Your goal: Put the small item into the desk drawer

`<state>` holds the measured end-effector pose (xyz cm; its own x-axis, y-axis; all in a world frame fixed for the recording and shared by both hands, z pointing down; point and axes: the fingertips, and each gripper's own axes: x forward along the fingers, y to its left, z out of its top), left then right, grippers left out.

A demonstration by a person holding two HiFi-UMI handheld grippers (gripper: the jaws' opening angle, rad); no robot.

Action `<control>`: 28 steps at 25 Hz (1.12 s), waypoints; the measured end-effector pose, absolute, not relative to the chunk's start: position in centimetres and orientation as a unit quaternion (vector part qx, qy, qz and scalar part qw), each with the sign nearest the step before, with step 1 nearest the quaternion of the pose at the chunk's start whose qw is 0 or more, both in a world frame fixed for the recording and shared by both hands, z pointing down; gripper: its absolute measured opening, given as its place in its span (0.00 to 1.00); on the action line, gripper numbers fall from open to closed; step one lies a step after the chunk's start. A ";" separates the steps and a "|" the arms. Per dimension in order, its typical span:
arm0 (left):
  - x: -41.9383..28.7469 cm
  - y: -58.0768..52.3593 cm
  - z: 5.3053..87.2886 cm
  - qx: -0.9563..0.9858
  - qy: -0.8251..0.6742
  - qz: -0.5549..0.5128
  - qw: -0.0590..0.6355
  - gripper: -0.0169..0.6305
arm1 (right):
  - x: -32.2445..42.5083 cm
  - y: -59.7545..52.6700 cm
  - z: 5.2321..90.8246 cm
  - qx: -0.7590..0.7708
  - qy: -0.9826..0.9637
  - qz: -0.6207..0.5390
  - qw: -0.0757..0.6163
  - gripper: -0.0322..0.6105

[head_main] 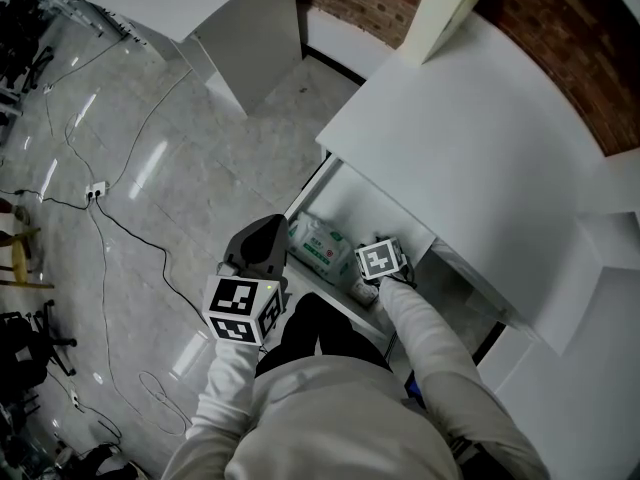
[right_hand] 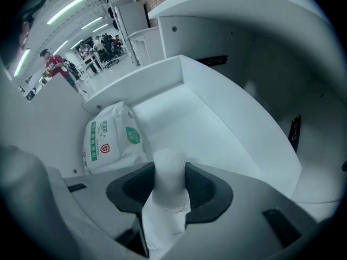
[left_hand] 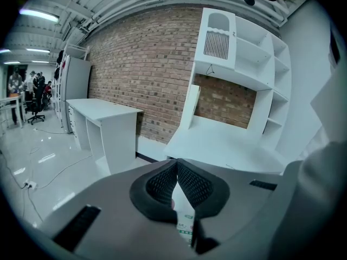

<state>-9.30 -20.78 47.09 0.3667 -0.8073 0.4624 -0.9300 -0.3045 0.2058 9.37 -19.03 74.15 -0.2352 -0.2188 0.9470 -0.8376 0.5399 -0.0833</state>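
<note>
The small item [right_hand: 167,213] is a pale, soft white packet with a crinkled edge. The right claw [right_hand: 170,172] is clamped on it, low over the open drawer [right_hand: 217,126] under the desk [head_main: 470,138]. A green-printed wipes pack [right_hand: 111,137] lies at the drawer's left. The left claw [left_hand: 177,167] is pressed together and empty.

I see an open-plan office or lab. A brick wall [left_hand: 146,75] fills the middle of the left gripper view, with white desks [left_hand: 103,112] and a shelf unit [left_hand: 244,64] against it. Strip lights [left_hand: 38,15] run upper left, office chairs [left_hand: 36,110] and people [left_hand: 38,83] sit far left, and cables [head_main: 128,233] trail over the polished floor [head_main: 220,148].
</note>
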 end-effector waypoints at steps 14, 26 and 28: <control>-10.6 -21.0 47.6 0.784 -0.558 0.147 0.230 0.05 | 11.3 -17.2 77.3 0.344 -0.673 0.282 0.591 0.35; -10.5 -21.0 47.8 0.785 -0.557 0.146 0.230 0.05 | 10.6 -18.0 76.2 0.372 -0.689 0.304 0.542 0.40; -10.1 -21.1 47.7 0.788 -0.553 0.145 0.228 0.05 | 10.2 -18.3 75.1 0.382 -0.694 0.318 0.521 0.41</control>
